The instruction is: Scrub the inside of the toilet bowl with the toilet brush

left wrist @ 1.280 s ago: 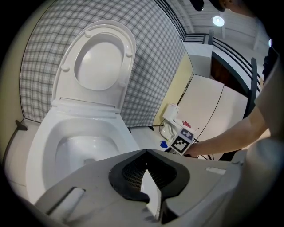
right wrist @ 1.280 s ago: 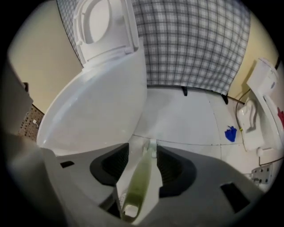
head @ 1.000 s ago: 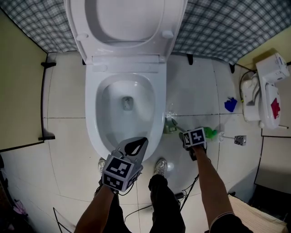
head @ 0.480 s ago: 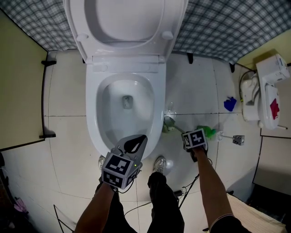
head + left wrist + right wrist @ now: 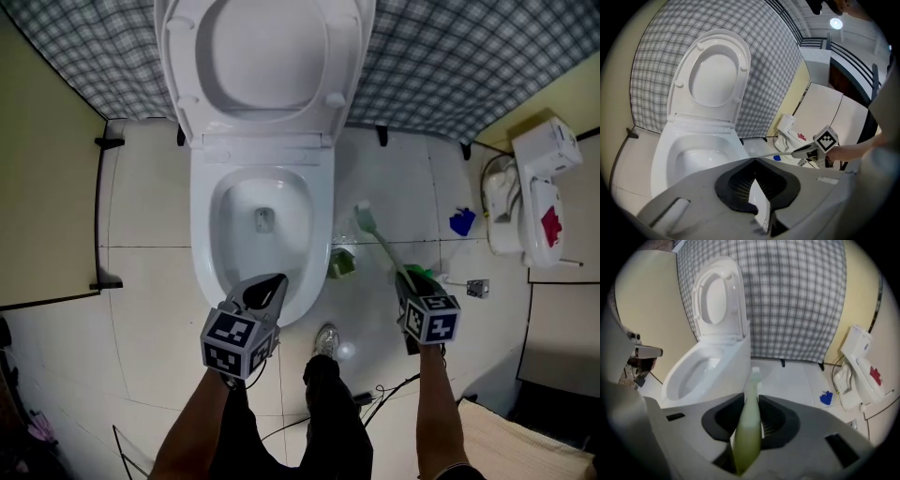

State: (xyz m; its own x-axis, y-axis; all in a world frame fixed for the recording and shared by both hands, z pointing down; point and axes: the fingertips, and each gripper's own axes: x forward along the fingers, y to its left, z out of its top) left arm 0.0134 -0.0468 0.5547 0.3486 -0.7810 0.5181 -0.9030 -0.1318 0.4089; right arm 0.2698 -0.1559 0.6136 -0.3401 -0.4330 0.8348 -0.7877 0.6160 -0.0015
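Head view: the brush (image 5: 380, 242) stood in its holder (image 5: 341, 263) a second ago. It is now lifted clear and clamped by its green handle in the right gripper (image 5: 409, 284). Its long axis runs from near right to far left, with the white head toward the bowl (image 5: 204, 234) but outside the rim. Open floor (image 5: 403, 187) lies right of the bowl. The left gripper (image 5: 267, 291) hangs over the near rim.

Left gripper view: the left gripper (image 5: 754, 161) has its jaws together, with nothing between them. The bowl (image 5: 663, 154) is ahead on the left.

Right gripper view: the right gripper (image 5: 749, 401) pinches the brush (image 5: 749, 423). The shaft points straight ahead, right of the bowl (image 5: 677, 376).
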